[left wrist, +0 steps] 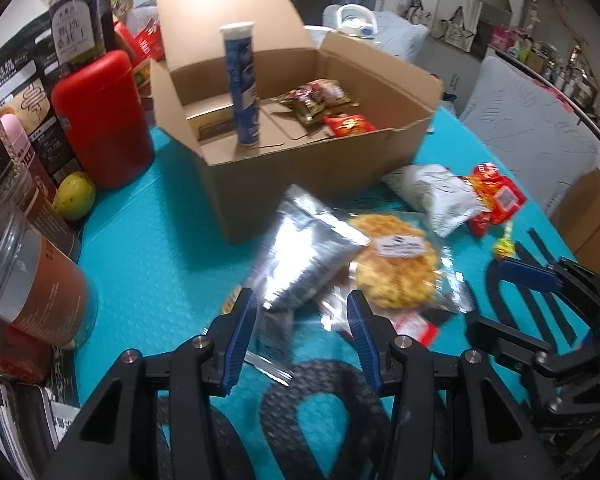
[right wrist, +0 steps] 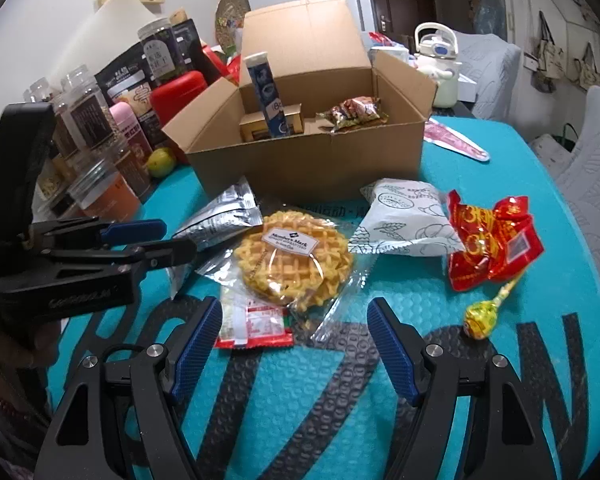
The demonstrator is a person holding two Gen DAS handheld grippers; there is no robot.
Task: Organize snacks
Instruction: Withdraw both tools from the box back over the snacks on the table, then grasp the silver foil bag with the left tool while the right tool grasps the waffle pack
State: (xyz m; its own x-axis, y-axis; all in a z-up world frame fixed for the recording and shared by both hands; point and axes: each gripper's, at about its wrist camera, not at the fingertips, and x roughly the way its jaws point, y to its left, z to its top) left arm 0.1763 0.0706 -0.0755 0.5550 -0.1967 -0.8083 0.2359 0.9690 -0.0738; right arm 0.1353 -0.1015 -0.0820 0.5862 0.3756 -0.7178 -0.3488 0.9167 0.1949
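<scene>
On the teal mat (right wrist: 500, 152) an open cardboard box (right wrist: 308, 160) stands behind a loose spread of snacks. Inside the box a blue tube (left wrist: 242, 84) stands upright beside a small yellowish carton (right wrist: 272, 122), whose lower part the box wall hides; a cluster of brown-green wrapped packets (left wrist: 316, 98) and a red sachet (left wrist: 350, 124) lie on the box floor, the sachet hidden in the right wrist view. In front of the box lie a silver foil pouch (left wrist: 304, 248), a clear-wrapped round waffle (right wrist: 294, 258) with a white label, a white printed bag (right wrist: 404, 216), a crinkled red packet (right wrist: 492, 240), a lollipop (right wrist: 478, 322) and a flat red-and-white sachet (right wrist: 256, 324) partly tucked under the waffle's wrapper. The left gripper (left wrist: 302, 320) hovers low over the silver pouch's near end, jaws parted on either side of it without pressing on it; motion blur smears the pouch and its print. The right gripper (right wrist: 294, 332) stands spread wide and empty just short of the waffle. Jars (right wrist: 88, 120), a red canister (left wrist: 104, 120) and a green-yellow fruit (left wrist: 74, 196) crowd the left edge, several cut off by the frame. The large dark letters printed on the mat are only partly readable.
</scene>
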